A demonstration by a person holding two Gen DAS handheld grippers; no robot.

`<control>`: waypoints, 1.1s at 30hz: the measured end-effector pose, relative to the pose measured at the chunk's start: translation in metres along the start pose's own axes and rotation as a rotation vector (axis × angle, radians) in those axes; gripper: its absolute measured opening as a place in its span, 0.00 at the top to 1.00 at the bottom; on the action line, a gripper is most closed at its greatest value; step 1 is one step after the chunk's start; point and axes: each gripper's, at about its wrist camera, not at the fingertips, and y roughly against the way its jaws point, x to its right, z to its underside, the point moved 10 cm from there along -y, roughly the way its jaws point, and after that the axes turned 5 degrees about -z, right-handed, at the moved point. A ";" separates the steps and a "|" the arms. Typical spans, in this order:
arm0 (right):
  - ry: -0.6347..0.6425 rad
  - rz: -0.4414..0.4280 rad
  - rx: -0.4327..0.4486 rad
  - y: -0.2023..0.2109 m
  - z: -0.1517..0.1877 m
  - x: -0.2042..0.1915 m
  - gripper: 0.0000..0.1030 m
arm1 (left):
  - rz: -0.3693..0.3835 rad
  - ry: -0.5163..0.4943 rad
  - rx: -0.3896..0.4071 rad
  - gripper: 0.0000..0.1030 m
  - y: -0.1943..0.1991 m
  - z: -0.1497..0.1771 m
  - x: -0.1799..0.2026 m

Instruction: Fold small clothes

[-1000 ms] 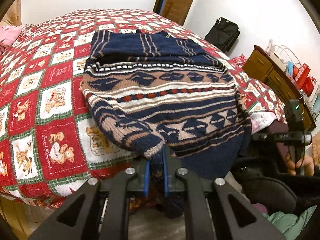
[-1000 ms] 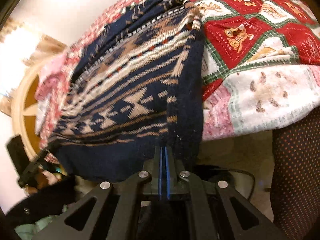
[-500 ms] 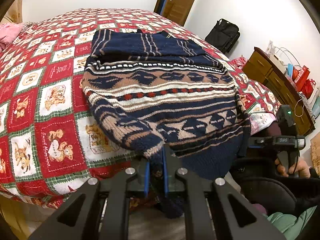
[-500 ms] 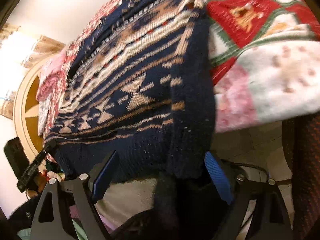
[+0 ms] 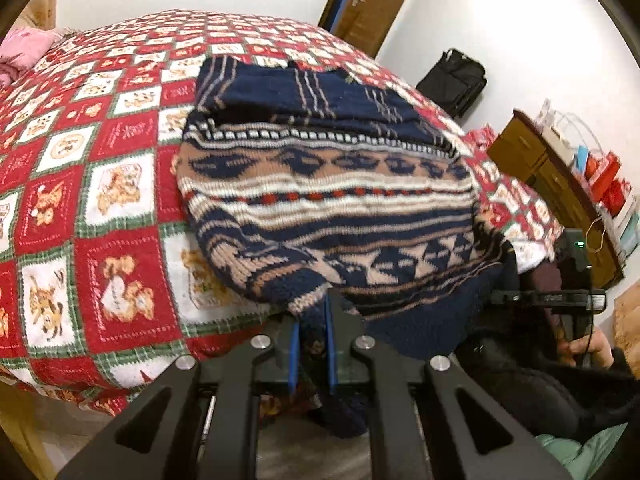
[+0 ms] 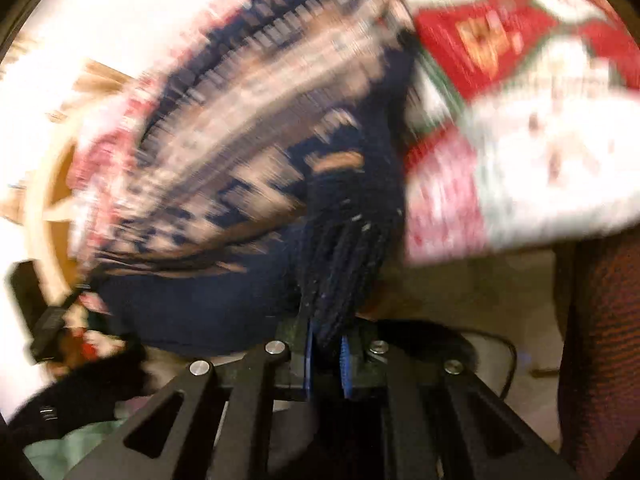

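A navy, tan and white patterned knit sweater (image 5: 328,196) lies on the bed, its lower hem hanging over the near edge. My left gripper (image 5: 312,344) is shut on the sweater's near left hem corner. My right gripper (image 6: 326,354) is shut on a bunched navy part of the hem (image 6: 344,248) at the other corner; that view is motion-blurred. The right gripper and the hand holding it also show in the left wrist view (image 5: 576,300).
The bed carries a red, white and green bear-print quilt (image 5: 80,184). A pink cloth (image 5: 20,50) lies at the far left. A wooden dresser (image 5: 560,184) and a black bag (image 5: 456,80) stand by the right wall, near a door (image 5: 372,0).
My right gripper opened half a second ago and has shut again on bunched hem fabric while moving fast. My left gripper kept its hold and moved slightly forward.
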 end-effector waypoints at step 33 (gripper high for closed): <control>-0.352 -0.297 0.213 -0.069 -0.209 0.035 0.90 | -0.184 -0.135 0.035 0.64 -0.027 -0.150 -0.091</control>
